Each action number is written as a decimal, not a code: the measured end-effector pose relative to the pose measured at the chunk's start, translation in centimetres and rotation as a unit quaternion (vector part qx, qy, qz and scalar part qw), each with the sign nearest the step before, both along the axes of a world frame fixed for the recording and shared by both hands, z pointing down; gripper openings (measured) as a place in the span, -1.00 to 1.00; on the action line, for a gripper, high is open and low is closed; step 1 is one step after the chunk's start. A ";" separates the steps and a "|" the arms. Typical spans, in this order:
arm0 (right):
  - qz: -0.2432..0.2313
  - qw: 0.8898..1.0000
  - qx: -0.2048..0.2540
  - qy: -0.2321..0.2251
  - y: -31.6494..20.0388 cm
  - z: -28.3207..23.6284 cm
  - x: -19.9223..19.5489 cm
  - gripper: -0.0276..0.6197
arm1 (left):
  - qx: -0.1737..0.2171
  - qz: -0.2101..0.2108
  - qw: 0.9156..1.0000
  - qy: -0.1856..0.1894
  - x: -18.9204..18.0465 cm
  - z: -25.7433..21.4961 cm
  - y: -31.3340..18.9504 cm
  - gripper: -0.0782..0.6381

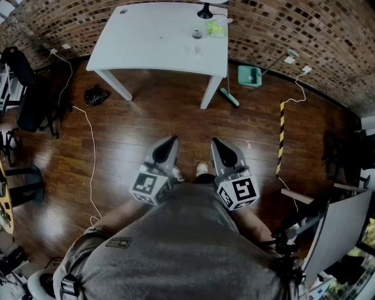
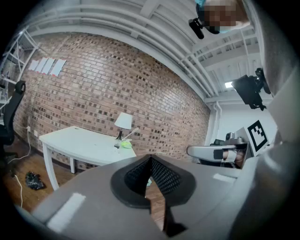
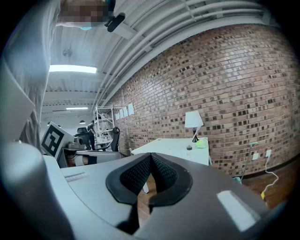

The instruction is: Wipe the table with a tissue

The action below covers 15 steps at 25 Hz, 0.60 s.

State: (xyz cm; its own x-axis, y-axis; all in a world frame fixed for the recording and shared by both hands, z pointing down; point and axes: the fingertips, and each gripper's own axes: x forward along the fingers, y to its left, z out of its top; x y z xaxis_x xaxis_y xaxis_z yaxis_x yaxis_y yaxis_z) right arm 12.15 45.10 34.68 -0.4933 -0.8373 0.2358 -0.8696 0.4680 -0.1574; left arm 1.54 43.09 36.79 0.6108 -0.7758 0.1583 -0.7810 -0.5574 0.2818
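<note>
Table (image 1: 158,41) plain white. Wall (image 1: 293,29) red-brown brick, pale mortar. Floor (image 1: 176,117) dark brown wood, glossy. Yellow-green lump (image 1: 215,27) at the table's far right corner. Dustpan (image 1: 249,75) teal. Floor strip (image 1: 281,137) yellow/black striped. Cable (image 1: 91,152) white. Both grey: left gripper (image 1: 171,140), right gripper (image 1: 215,142). Marker cubes (image 1: 150,186) black-on-white squares. Pads (image 2: 164,177) black, dimpled. Shirt (image 1: 176,246) grey.

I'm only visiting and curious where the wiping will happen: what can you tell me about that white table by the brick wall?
The white table has a smooth, flat top with rounded corners on white legs; it looks painted or laminated. It stands upright on the dark wooden floor, close to the brick wall. Near its far right corner sit a lamp, a small dark jar and something yellow-green.
</note>
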 end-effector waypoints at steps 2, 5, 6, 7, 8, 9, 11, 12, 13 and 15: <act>0.003 1.000 0.002 -0.001 -0.5 0.2 -0.5 -0.87 | -0.009 -0.005 1.000 0.001 -0.7 0.8 -0.6 -0.78; 0.007 1.000 0.002 -0.001 -1.1 0.6 -0.8 -0.87 | -0.014 -0.004 1.000 0.002 -1.1 1.3 -1.3 -0.78; 0.007 1.000 0.000 -0.001 -1.4 0.7 -0.8 -0.87 | -0.015 -0.003 1.000 0.001 -1.1 1.4 -1.5 -0.78; 0.007 1.000 -0.001 -0.001 -1.7 0.9 -0.7 -0.87 | -0.015 -0.002 1.000 0.000 -1.0 1.5 -1.7 -0.78; 0.007 1.000 -0.001 -0.002 -2.1 1.0 -0.6 -0.87 | -0.014 -0.002 1.000 -0.001 -0.9 1.6 -2.1 -0.78; 0.006 1.000 -0.002 -0.003 -2.7 1.1 -0.3 -0.87 | -0.012 -0.002 1.000 -0.002 -0.6 1.7 -2.6 -0.78; 0.004 1.000 0.000 -0.005 -4.2 1.3 0.6 -0.87 | -0.008 -0.004 1.000 -0.006 0.1 1.7 -4.1 -0.78; 0.003 1.000 0.001 -0.006 -5.2 1.4 1.1 -0.87 | -0.008 -0.008 1.000 -0.007 0.6 1.8 -5.0 -0.78; 0.000 1.000 0.003 -0.008 -6.2 1.6 1.7 -0.87 | -0.007 -0.011 1.000 -0.008 1.2 1.9 -5.9 -0.78; -0.006 1.000 0.005 -0.012 -8.5 1.8 3.1 -0.87 | -0.003 -0.017 1.000 -0.013 2.5 1.9 -8.1 -0.78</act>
State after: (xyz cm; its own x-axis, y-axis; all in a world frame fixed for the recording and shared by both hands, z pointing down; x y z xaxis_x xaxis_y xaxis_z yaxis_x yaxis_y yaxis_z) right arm 15.21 36.56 36.45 -0.5095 -0.8329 0.2159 -0.8595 0.4807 -0.1736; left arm 4.04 35.00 38.69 0.5804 -0.7944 0.1789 -0.8061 -0.5294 0.2645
